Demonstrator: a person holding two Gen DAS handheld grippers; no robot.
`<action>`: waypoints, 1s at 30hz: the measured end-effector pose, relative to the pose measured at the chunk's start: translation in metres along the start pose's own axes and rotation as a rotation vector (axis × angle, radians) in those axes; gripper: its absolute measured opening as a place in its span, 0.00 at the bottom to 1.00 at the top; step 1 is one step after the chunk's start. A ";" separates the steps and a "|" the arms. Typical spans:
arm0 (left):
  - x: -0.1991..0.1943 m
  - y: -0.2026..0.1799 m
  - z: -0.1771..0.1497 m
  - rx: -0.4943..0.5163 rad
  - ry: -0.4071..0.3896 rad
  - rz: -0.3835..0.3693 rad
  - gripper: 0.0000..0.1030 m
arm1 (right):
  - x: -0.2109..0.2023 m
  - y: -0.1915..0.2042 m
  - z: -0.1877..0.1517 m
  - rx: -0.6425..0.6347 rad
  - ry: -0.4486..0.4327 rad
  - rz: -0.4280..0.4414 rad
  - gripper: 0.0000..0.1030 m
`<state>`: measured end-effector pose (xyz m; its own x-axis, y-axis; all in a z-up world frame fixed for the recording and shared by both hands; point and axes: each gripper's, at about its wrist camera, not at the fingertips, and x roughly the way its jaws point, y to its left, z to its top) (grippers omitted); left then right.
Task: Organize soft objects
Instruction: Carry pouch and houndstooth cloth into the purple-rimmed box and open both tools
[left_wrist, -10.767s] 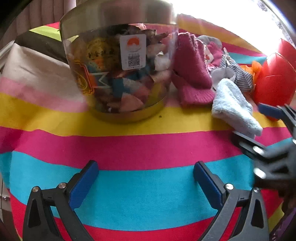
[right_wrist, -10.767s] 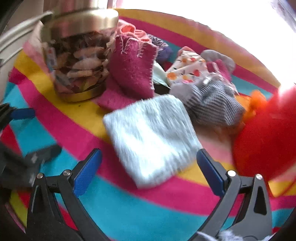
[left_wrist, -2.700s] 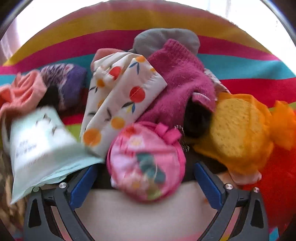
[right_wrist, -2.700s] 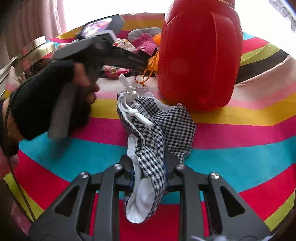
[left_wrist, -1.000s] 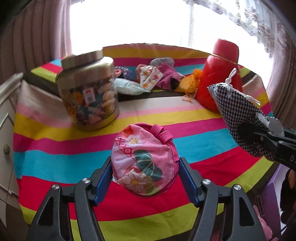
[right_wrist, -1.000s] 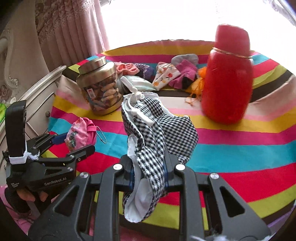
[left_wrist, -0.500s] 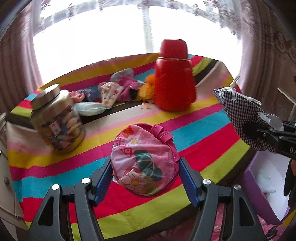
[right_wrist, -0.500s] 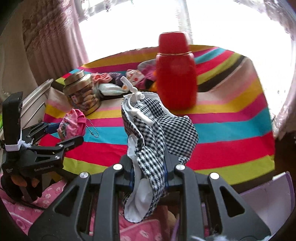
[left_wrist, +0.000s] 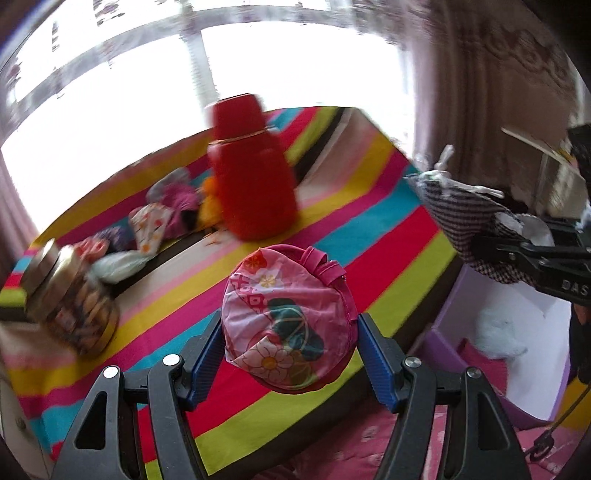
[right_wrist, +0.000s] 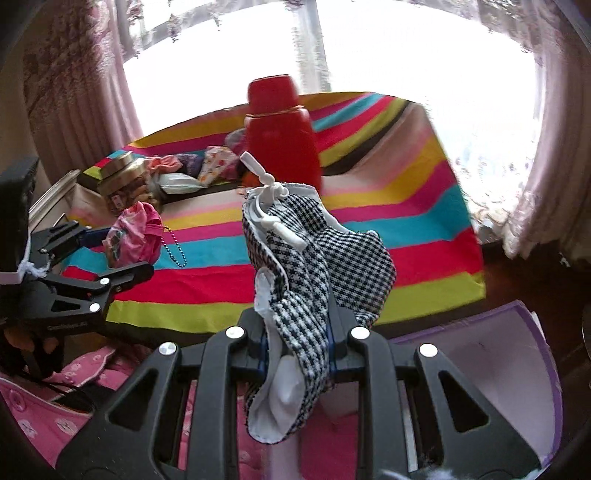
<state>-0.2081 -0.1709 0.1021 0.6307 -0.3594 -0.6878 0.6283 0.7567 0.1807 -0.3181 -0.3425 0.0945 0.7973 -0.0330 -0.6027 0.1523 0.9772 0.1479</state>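
Observation:
My left gripper (left_wrist: 291, 347) is shut on a round pink floral pouch (left_wrist: 290, 321) and holds it in the air above the near edge of the striped table (left_wrist: 376, 210). The pouch also shows in the right wrist view (right_wrist: 135, 234), with a bead chain hanging from it. My right gripper (right_wrist: 297, 350) is shut on a black-and-white checked drawstring pouch (right_wrist: 317, 266), held above a purple-edged box (right_wrist: 517, 354). In the left wrist view the checked pouch (left_wrist: 465, 218) hangs over that box (left_wrist: 517, 332), which holds a light blue fluffy cloth (left_wrist: 498, 336) and something pink.
A red flask (right_wrist: 282, 133) stands at mid table. A pile of soft things (right_wrist: 207, 166) lies behind it to the left, beside a glass jar with a metal lid (left_wrist: 66, 295). A pink patterned surface (right_wrist: 44, 406) lies below the table edge. Curtains hang at both sides.
Both grippers have pulled back and swung right from the table with their pouches. The purple-edged box has come further into view under the right gripper.

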 end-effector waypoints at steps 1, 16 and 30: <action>0.001 -0.007 0.003 0.021 0.001 -0.011 0.67 | -0.002 -0.005 -0.002 0.010 0.001 -0.012 0.26; 0.032 -0.129 0.039 0.301 0.069 -0.246 0.67 | -0.030 -0.089 -0.037 0.159 0.113 -0.238 0.25; 0.048 -0.179 0.026 0.408 0.109 -0.342 0.69 | -0.036 -0.121 -0.053 0.202 0.209 -0.352 0.31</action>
<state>-0.2780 -0.3377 0.0549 0.3219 -0.4732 -0.8200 0.9289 0.3251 0.1771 -0.3966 -0.4487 0.0567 0.5448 -0.2920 -0.7861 0.5202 0.8529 0.0438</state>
